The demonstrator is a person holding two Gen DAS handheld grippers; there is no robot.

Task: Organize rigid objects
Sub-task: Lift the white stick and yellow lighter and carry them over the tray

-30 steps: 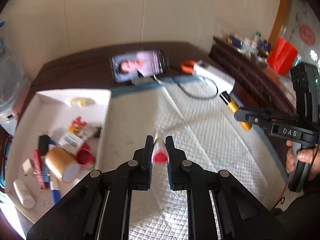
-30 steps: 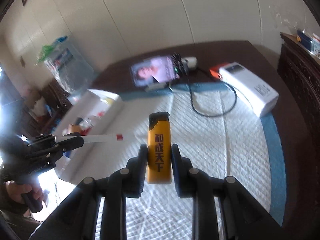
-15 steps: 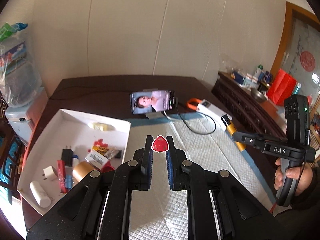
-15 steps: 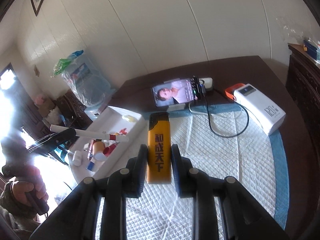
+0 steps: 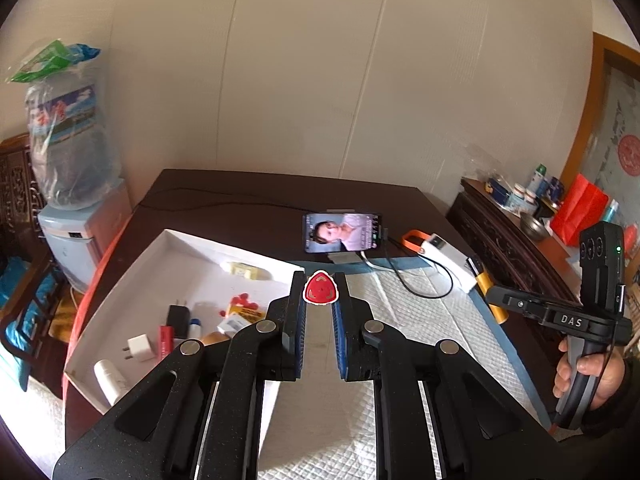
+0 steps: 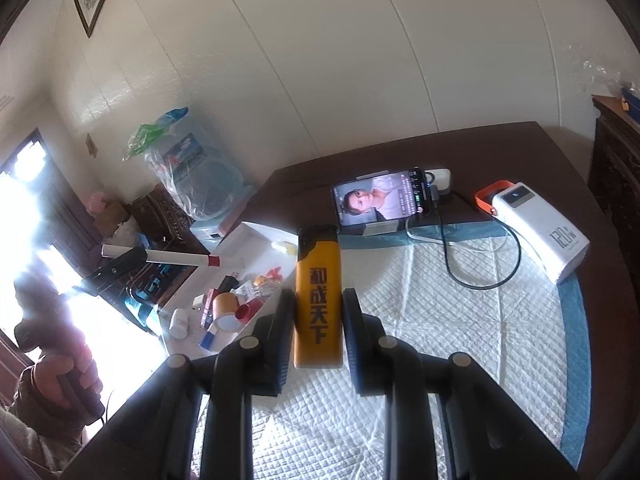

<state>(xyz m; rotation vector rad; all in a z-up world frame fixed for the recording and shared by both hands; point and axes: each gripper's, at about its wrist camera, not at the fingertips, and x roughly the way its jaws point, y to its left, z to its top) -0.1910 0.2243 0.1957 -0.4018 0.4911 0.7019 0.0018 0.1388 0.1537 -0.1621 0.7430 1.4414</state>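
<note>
I hold both tools tilted down over the white pad (image 6: 460,360). My left gripper (image 5: 319,300) clamps a red-tipped white marker (image 5: 319,289) pointing ahead; my right gripper (image 6: 318,304) pinches an upright yellow lighter (image 6: 318,292). The white box (image 5: 132,280) lies ahead-left of both.

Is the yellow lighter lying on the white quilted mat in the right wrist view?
No, the yellow lighter is clamped upright in the right gripper, above the mat.
</note>
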